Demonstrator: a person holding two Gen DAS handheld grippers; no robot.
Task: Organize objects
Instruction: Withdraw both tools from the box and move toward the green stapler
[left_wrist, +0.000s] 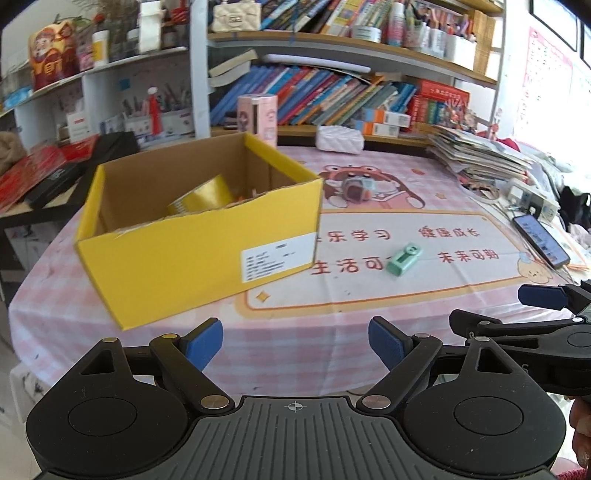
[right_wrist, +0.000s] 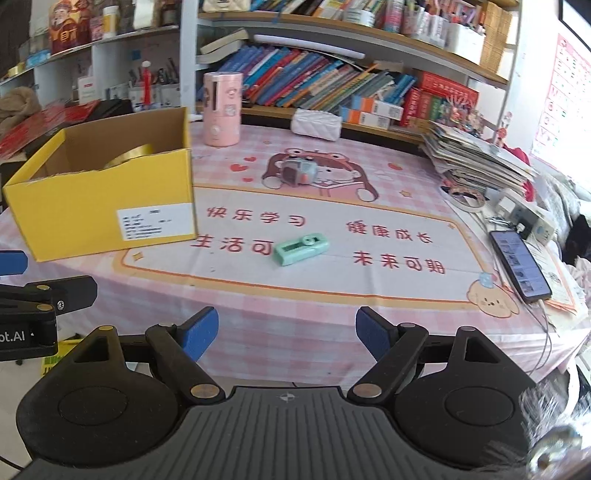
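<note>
A yellow cardboard box (left_wrist: 199, 254) stands open on the pink tablecloth, left of centre; it also shows in the right wrist view (right_wrist: 99, 206). A yellow tape roll (left_wrist: 205, 195) lies inside it. A small mint-green device (left_wrist: 403, 258) lies on the cloth to the box's right, also in the right wrist view (right_wrist: 301, 249). A small grey-and-pink watch-like toy (left_wrist: 356, 190) lies farther back (right_wrist: 297, 171). My left gripper (left_wrist: 295, 345) is open and empty near the table's front edge. My right gripper (right_wrist: 286, 332) is open and empty beside it.
A phone (right_wrist: 519, 264) with a cable lies at the right edge, next to a power strip (right_wrist: 524, 214) and a stack of booklets (right_wrist: 476, 155). A pink canister (right_wrist: 222, 107) and a white pouch (right_wrist: 316, 123) stand at the back, before bookshelves.
</note>
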